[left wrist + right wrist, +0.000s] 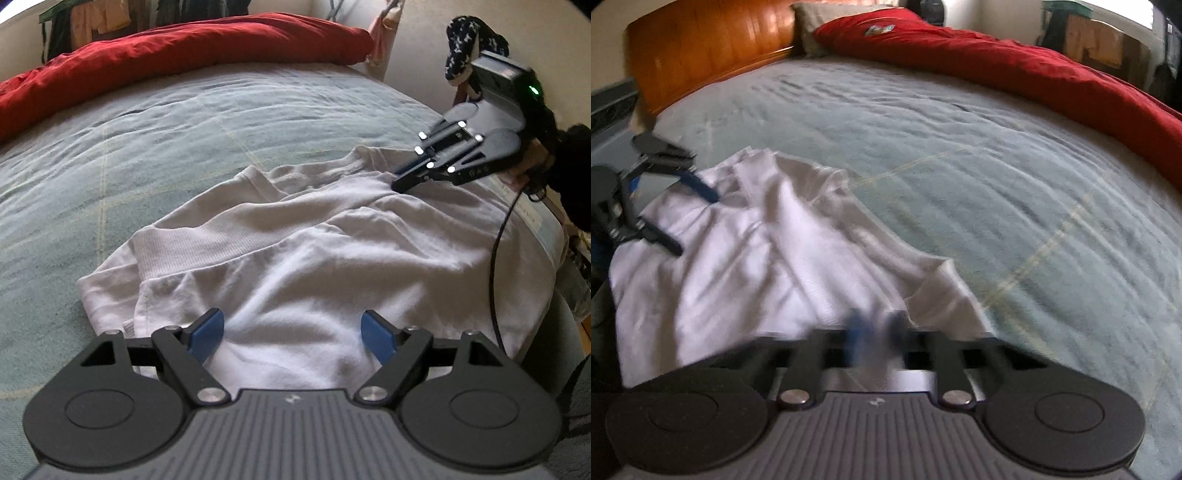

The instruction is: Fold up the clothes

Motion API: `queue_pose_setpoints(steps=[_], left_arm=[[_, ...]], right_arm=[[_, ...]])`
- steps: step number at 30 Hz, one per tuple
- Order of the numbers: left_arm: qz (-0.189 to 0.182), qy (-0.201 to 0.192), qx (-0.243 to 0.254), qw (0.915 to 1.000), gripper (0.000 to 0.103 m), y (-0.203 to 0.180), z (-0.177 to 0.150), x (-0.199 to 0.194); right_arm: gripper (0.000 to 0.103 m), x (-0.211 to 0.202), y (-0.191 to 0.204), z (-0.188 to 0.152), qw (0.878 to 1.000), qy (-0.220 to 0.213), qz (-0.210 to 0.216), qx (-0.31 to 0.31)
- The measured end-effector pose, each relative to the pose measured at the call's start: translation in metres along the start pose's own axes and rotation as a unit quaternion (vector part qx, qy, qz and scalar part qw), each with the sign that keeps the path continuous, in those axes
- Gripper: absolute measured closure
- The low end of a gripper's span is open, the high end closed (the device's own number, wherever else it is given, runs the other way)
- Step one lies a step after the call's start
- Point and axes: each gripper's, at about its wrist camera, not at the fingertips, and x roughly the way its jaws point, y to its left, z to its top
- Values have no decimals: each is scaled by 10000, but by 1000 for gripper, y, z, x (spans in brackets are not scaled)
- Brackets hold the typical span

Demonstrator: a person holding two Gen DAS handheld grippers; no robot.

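Here my left tool hangs wide open, holding nothing, over the soft, floppy white top; my right tool is shut at its thick edge, the best hold.

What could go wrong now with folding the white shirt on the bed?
1. The right gripper looks shut at the white shirt's far edge, but it may have pinched only a thin bit, so the cloth could slip out when lifted.
2. The left gripper is open above the shirt and holds nothing, so lifting one side alone could leave a crooked fold.
3. The shirt is already bunched and wrinkled on the bedspread, so creases could get folded in.
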Motion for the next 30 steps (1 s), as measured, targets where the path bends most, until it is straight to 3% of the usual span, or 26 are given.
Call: queue_pose_setpoints(steps=[2,5,10,15,18,20,23,25,26,27,28,30], left_arm=[[104,-47,-1,9999,21,0,1,-1],[209,48,-156,9996,22,6,3,2],[432,-2,-24,9991,22,-1,7,-13],[-95,-343,58,9994,22,-16,19,-24],[-414,-302,192,9985,22,-33,27,-8],[-632,-270,234,9974,21,-41,29,6],[-175,-164,54,9997,22,-39,30,29],[284,-57,-161,9995,22,-30,29,35],[283,-58,-268,9992,22,-24,28,34],[215,-52,-392,9990,22,-18,26,31],[213,-25,-483,9986,22,-14,24,26],[298,-74,-529,9981,22,-12,19,12]], right_arm=[[95,-5,8,0,9996,-91,-174,-186],[96,-8,-14,0,9987,-234,-284,361],[92,-22,-15,-4,9959,-317,-607,591],[73,-62,14,-7,9946,-721,-155,735],[73,-62,39,-10,9959,-566,229,666],[73,-43,50,-13,9979,-271,102,572],[74,-13,46,-18,9966,15,-502,657],[81,-10,29,-22,9933,-172,-474,1037],[92,-13,23,-23,9906,-233,-484,1260],[94,-18,21,-25,9887,-276,-588,1348],[93,-23,23,-27,9881,-297,-655,1360],[82,-35,28,-32,9860,-265,-808,1433]])
